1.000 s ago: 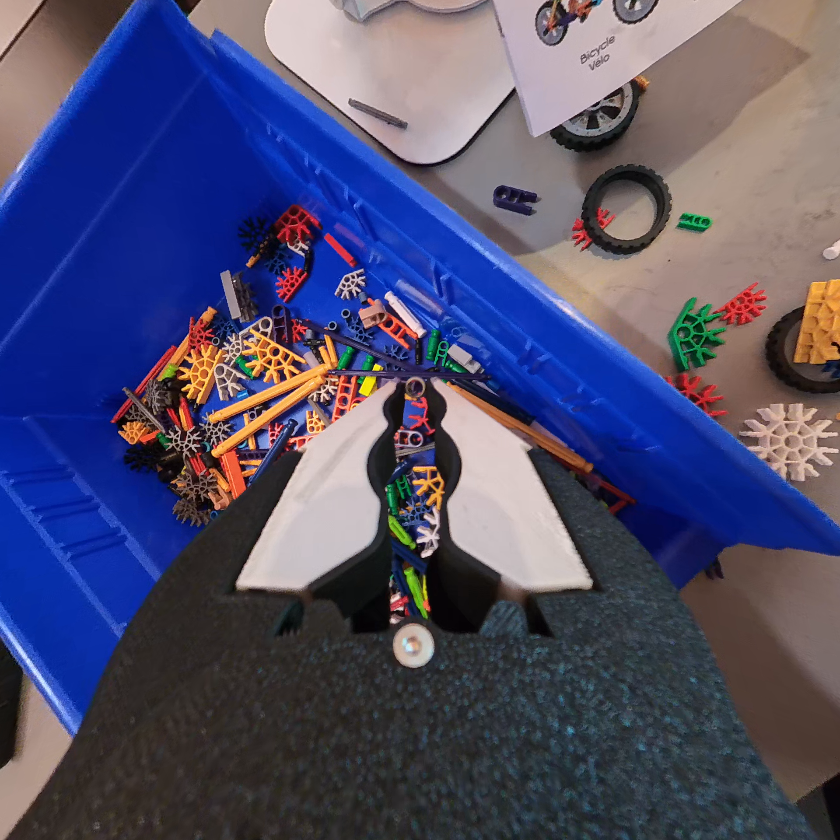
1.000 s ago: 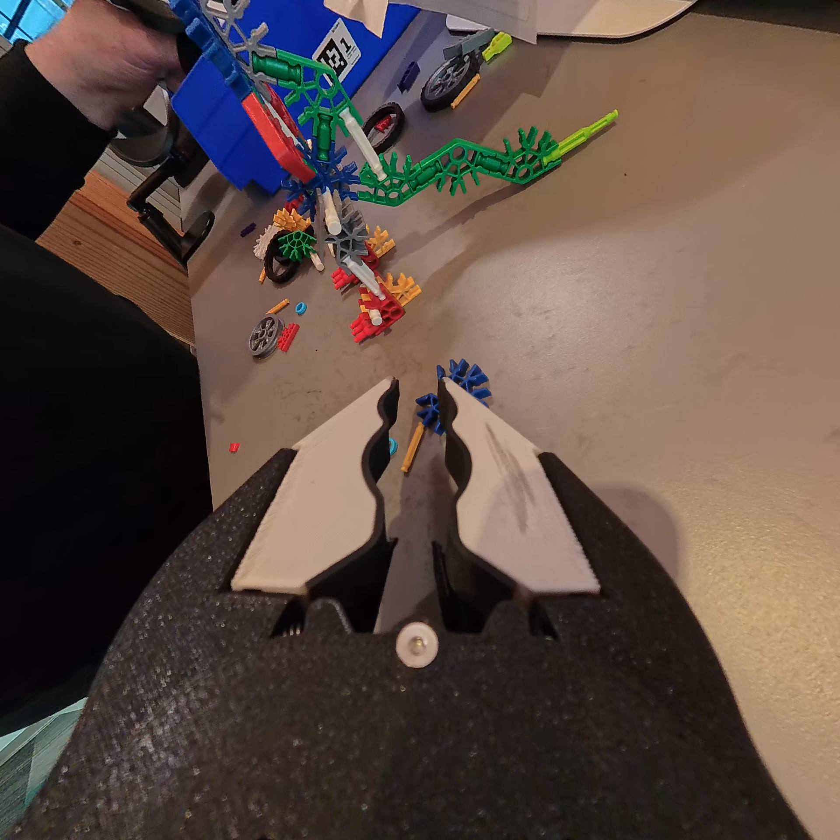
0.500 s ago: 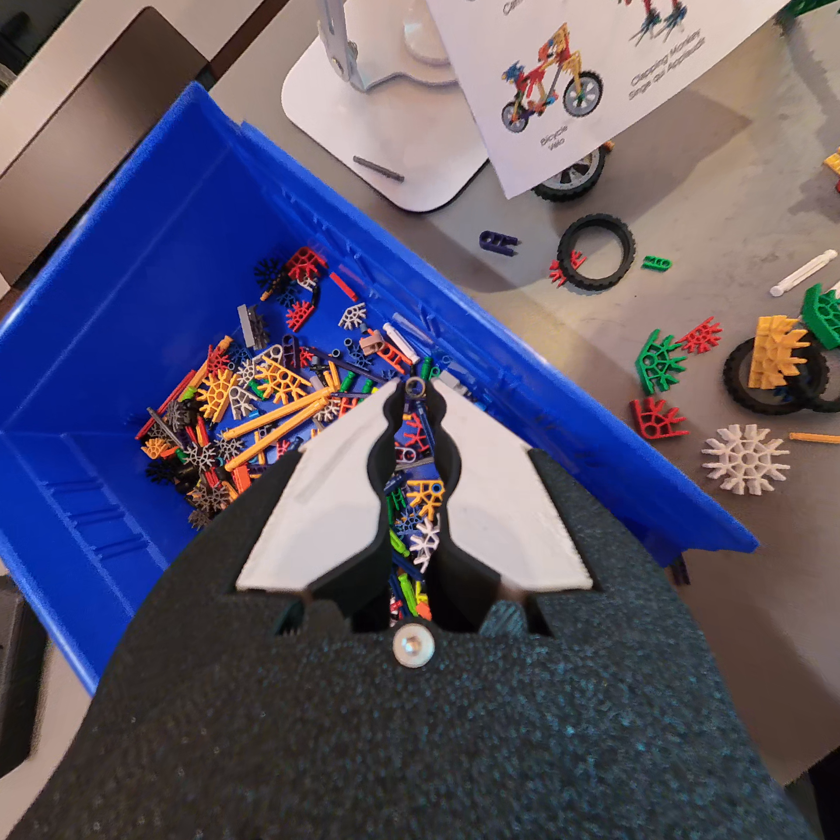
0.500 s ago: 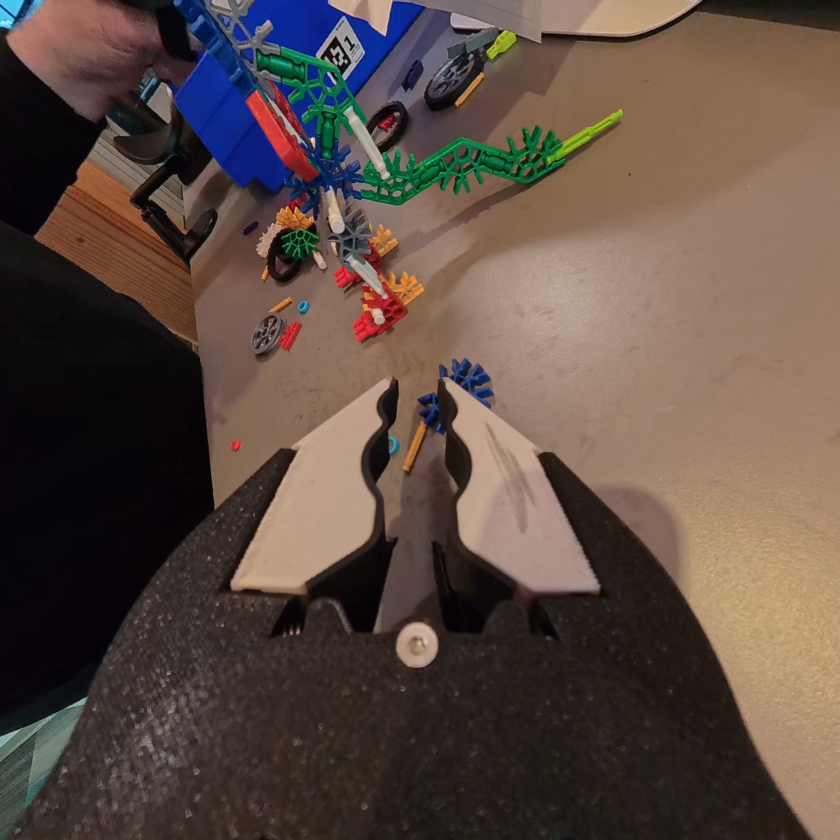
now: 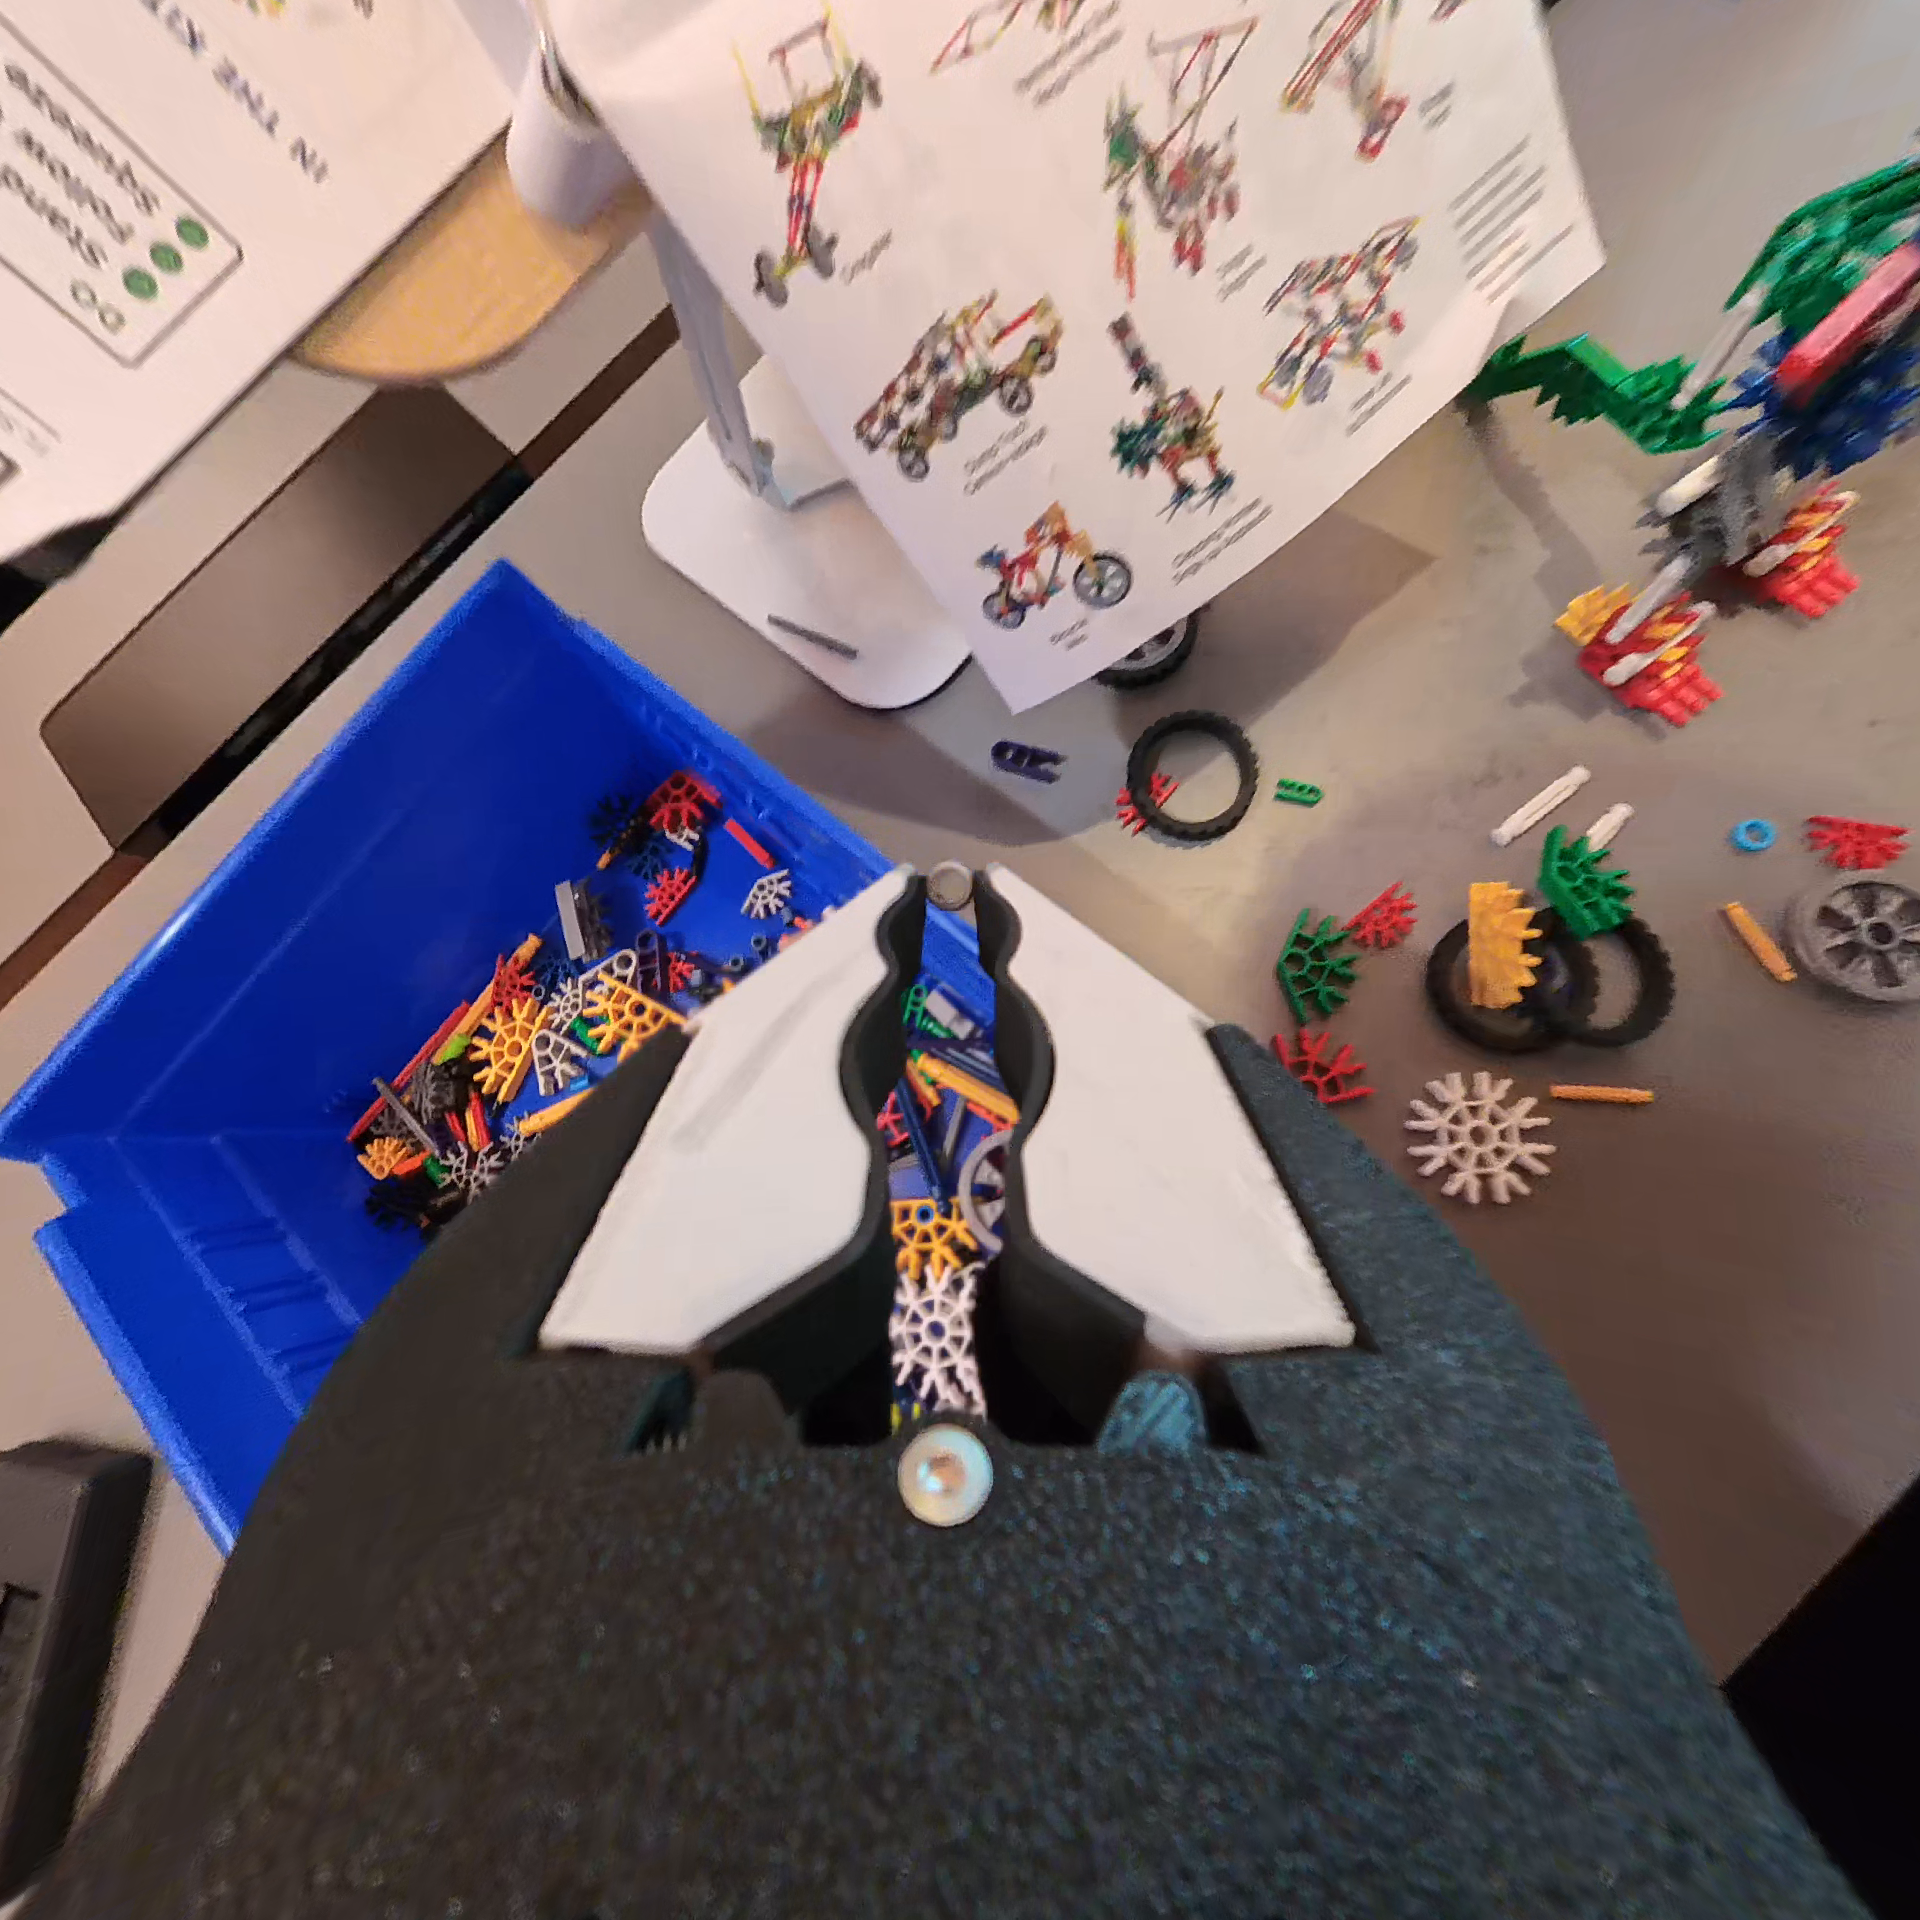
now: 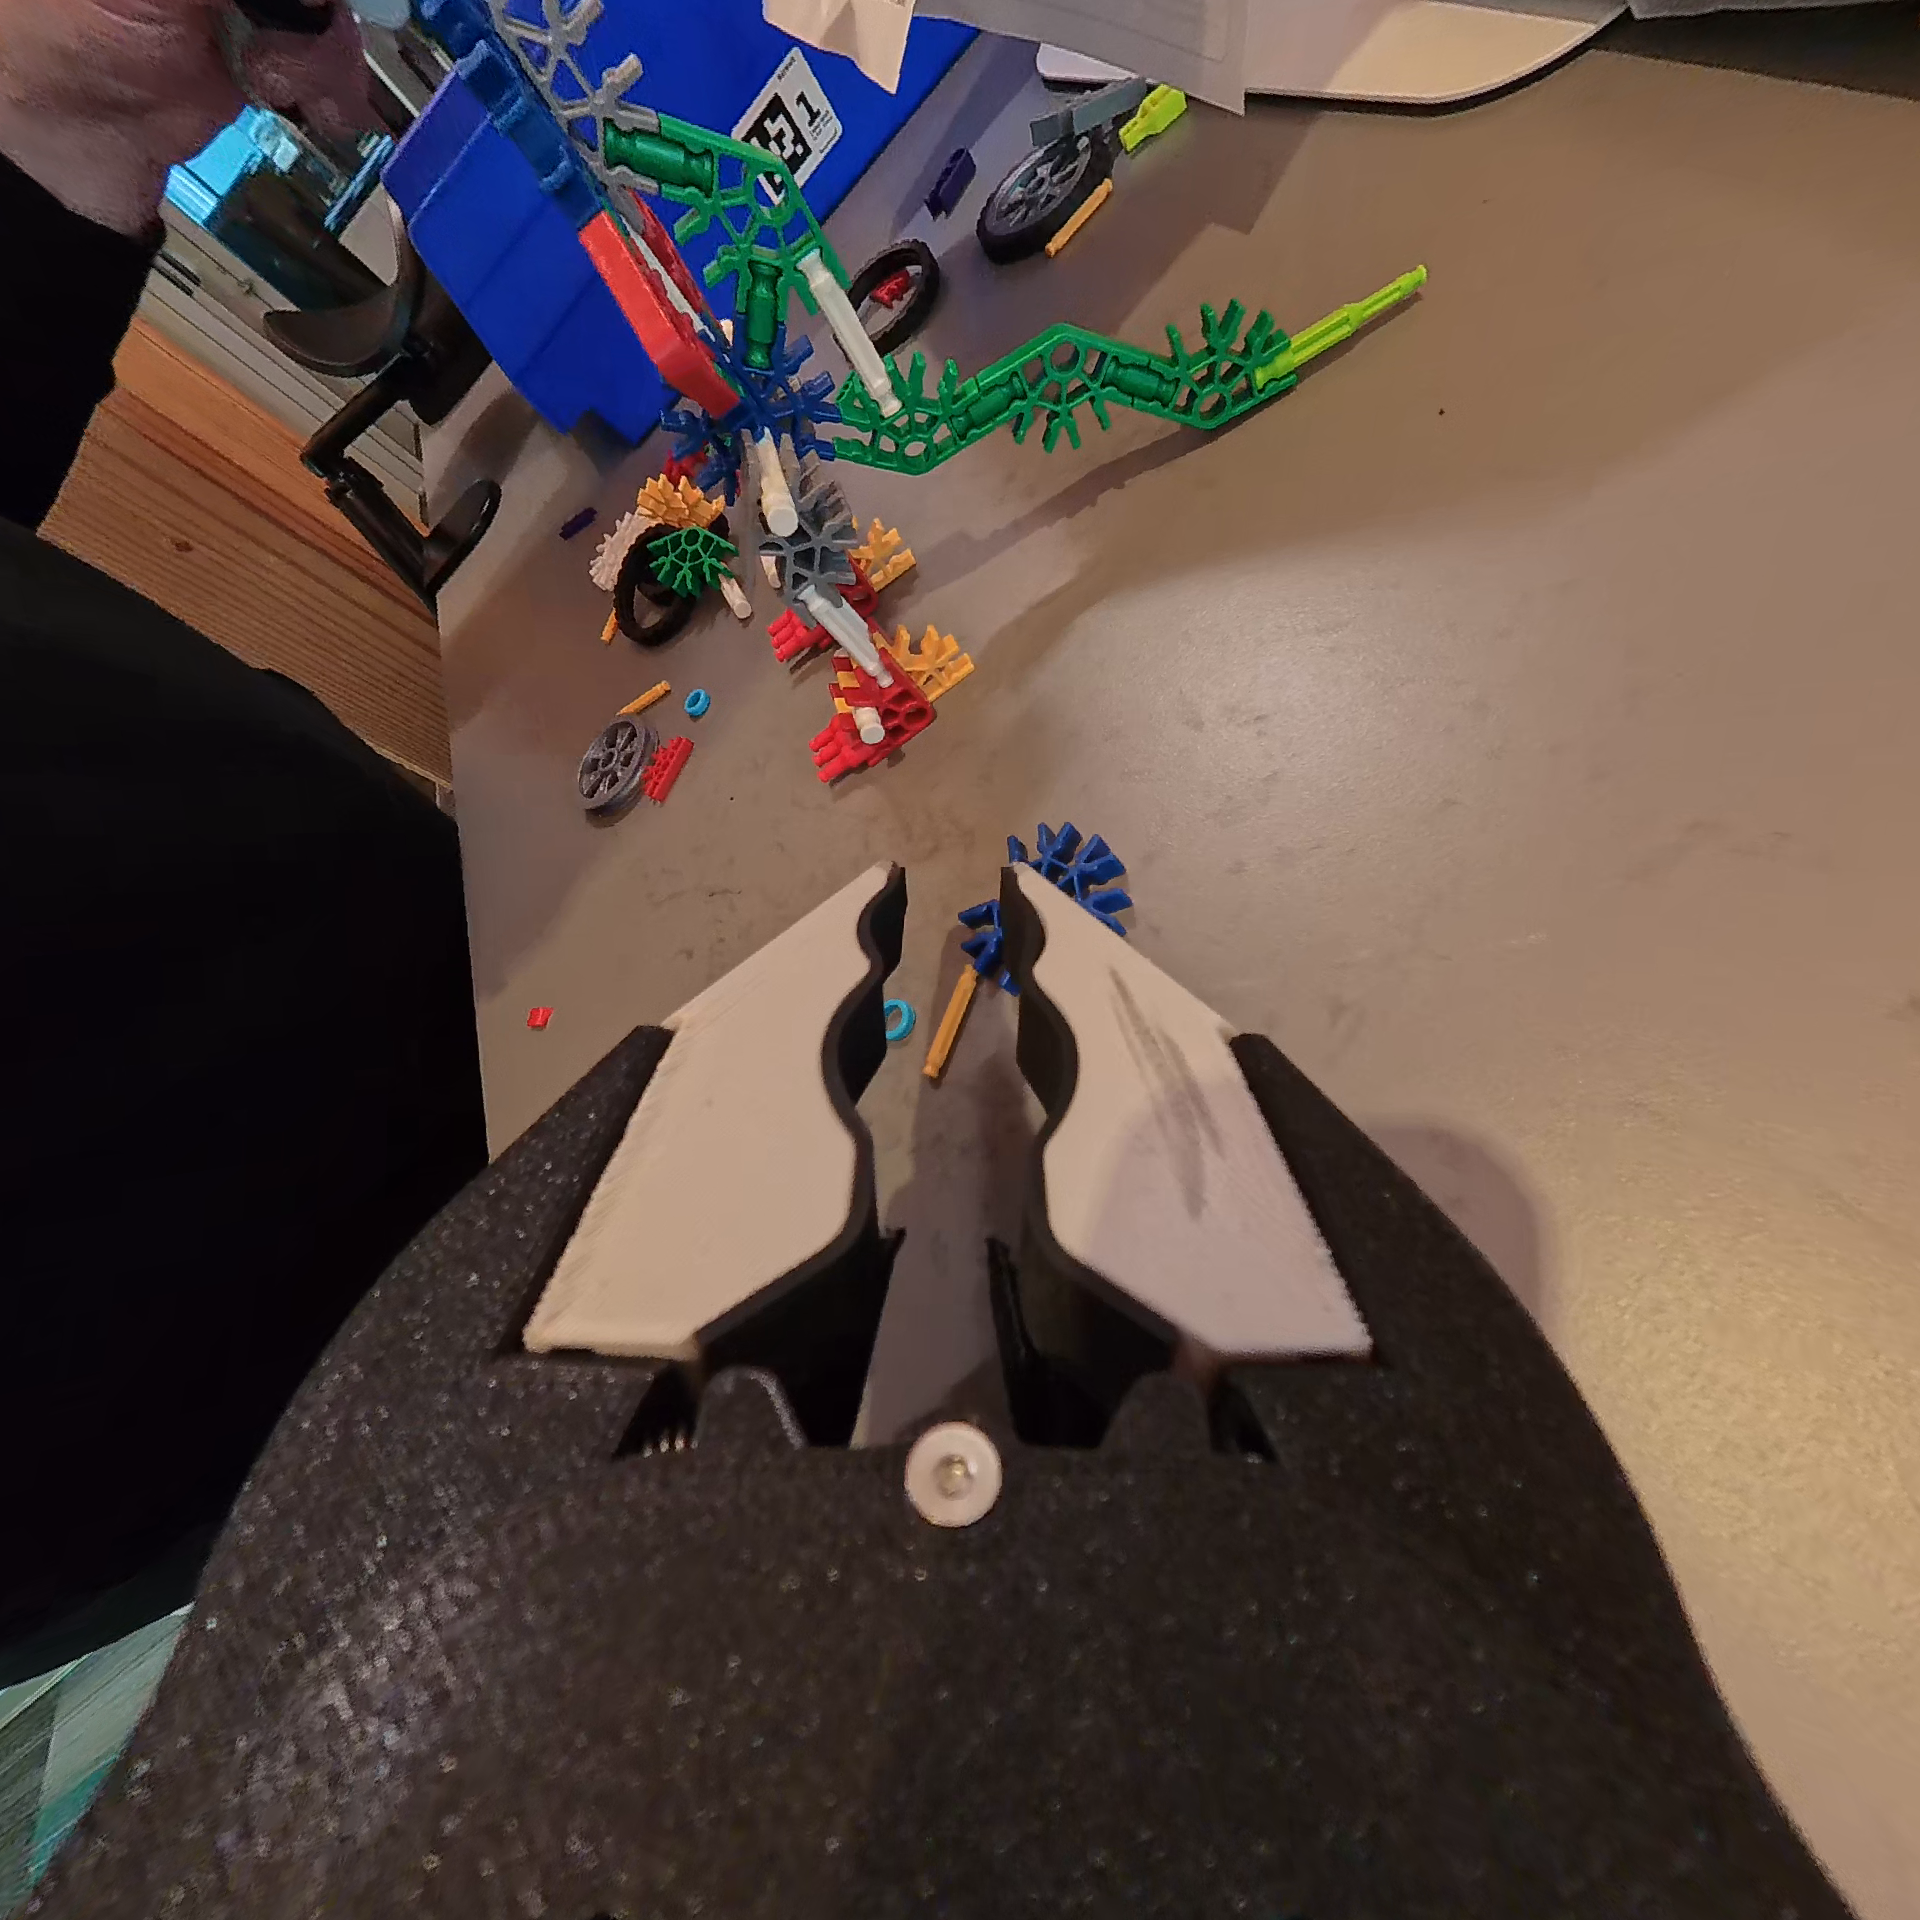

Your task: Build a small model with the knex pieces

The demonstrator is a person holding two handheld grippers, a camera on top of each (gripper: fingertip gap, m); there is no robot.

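Your left gripper (image 5: 948,885) has risen clear of the blue bin (image 5: 312,935) since a second ago, and the view under it has widened; your right gripper (image 6: 951,883) has not shifted. The left fingertips are pressed onto a small grey ring (image 5: 948,887), held above the bin's right wall, with the loose pieces below. Right of the bin lie a black tyre (image 5: 1192,774) and a white snowflake connector (image 5: 1480,1137), and beyond them stands the built model (image 5: 1766,468). The printed sheet (image 5: 1091,312) overhangs the far side. Your right gripper hovers low over the table (image 6: 1455,727), fingers slightly apart and empty: a light-blue ring (image 6: 898,1019) and an orange rod (image 6: 951,1023) show between them, with a blue connector (image 6: 1075,868) just beside the right tip. The table edge runs close on its left; bare tabletop spreads to its right.
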